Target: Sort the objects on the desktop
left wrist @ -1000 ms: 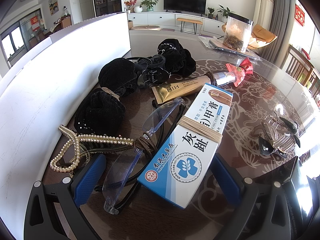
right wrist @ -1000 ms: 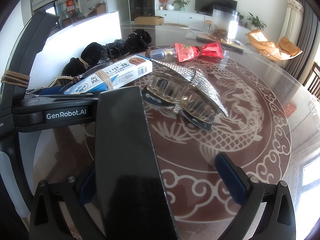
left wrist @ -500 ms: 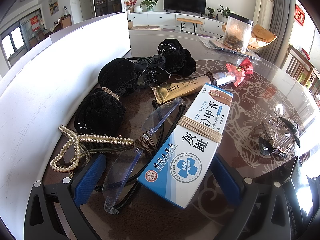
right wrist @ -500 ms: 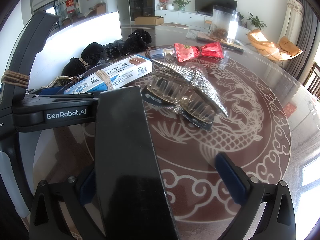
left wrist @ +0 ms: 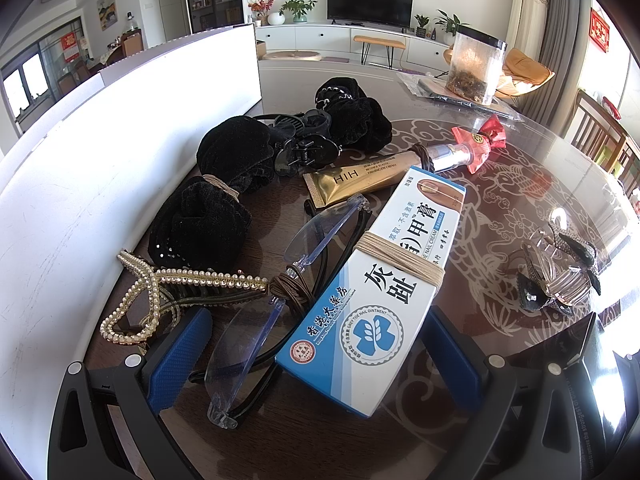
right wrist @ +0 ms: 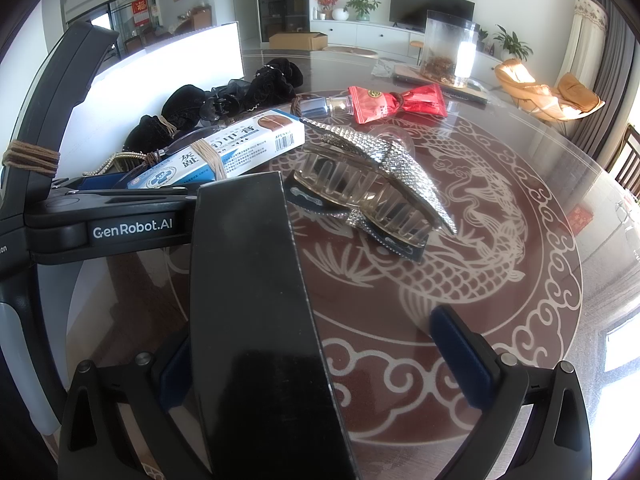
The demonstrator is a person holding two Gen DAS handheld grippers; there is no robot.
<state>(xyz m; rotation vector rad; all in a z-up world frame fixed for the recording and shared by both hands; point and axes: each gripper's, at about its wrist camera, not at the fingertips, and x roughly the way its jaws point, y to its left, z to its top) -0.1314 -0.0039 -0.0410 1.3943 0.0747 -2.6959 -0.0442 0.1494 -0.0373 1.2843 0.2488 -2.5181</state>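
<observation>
In the left wrist view my left gripper (left wrist: pixel 316 344) is open low over the table. Between its blue pads lie a blue-and-white ointment box (left wrist: pixel 376 292) wrapped with a tan band and clear glasses (left wrist: pixel 276 300). Beyond them are a gold tube (left wrist: pixel 360 180), black scrunchies (left wrist: pixel 200 224), a black claw clip (left wrist: pixel 304 152) and a pearl hair clip (left wrist: pixel 160 292). My right gripper (right wrist: pixel 320 360) is open wide. A black box (right wrist: pixel 248 320) lies between its fingers, against the left one. A rhinestone hair claw (right wrist: pixel 376 184) sits just ahead of it.
A white board (left wrist: pixel 100 168) stands along the left of the pile. A red-wrapped bottle (right wrist: pixel 384 106) and a clear jar (right wrist: pixel 444 52) sit farther back. The left gripper's body (right wrist: pixel 120 228) crosses the right wrist view's left side. The glass tabletop (right wrist: pixel 460 288) shows a dragon pattern.
</observation>
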